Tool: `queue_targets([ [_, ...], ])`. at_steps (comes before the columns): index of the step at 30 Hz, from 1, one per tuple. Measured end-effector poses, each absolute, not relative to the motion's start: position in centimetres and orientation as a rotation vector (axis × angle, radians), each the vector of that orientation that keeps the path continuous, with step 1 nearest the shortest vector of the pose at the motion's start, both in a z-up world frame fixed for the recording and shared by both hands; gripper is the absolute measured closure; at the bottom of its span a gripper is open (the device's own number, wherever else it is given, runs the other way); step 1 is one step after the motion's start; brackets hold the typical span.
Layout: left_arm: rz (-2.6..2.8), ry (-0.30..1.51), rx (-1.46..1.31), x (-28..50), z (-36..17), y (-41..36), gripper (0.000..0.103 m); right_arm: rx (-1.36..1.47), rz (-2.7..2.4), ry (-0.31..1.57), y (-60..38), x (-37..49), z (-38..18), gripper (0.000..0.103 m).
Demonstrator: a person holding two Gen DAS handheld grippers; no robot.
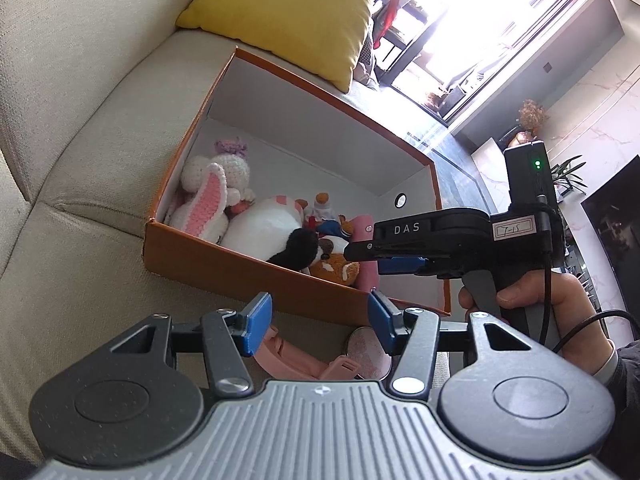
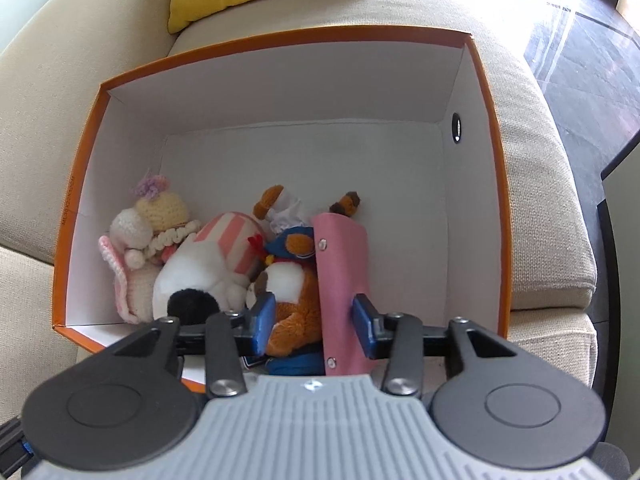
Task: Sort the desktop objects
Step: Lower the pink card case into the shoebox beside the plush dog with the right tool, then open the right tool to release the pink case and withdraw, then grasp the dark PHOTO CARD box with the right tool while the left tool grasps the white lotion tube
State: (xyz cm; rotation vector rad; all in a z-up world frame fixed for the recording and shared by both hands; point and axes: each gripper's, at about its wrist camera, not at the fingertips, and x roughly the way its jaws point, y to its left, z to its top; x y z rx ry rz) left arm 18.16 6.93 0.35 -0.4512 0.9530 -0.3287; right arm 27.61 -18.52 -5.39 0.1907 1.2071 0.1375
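Observation:
An orange box with white inner walls sits on the beige sofa; it also shows in the left wrist view. Inside lie a crochet bunny, a white plush with pink stripes, an orange fox plush and a pink case standing on edge. My right gripper is open over the box, its pads either side of the fox and pink case without touching. My left gripper is open, low over a pink strap and round pink object on the sofa before the box.
A yellow cushion leans on the sofa back behind the box. The sofa's right edge drops to a dark floor. In the left wrist view the right gripper reaches over the box's near wall.

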Motion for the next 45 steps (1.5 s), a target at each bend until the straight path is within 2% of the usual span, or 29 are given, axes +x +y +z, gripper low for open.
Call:
queue_targets([
  [18, -0.35, 0.939, -0.45, 17.9, 0.4, 6.8, 0.041, 0.191, 0.174, 1.177, -19.1, 26.5, -4.1, 0.058],
  [31, -0.494, 0.982, -0.263, 15.6, -0.8, 2.8, 0.041, 0.256, 0.182, 1.005, -25.4, 17.8, -0.3, 0.062],
  [40, -0.671, 1.027, 0.169, 12.8, -4.2, -3.4, 0.041, 0.352, 0.072, 1.06, -30.7, 15.3, -4.1, 0.061],
  [45, -0.701, 1.029, 0.209, 12.5, -7.0, -3.5, 0.04, 0.335, 0.007, 1.171, -32.2, 14.3, -8.6, 0.055],
])
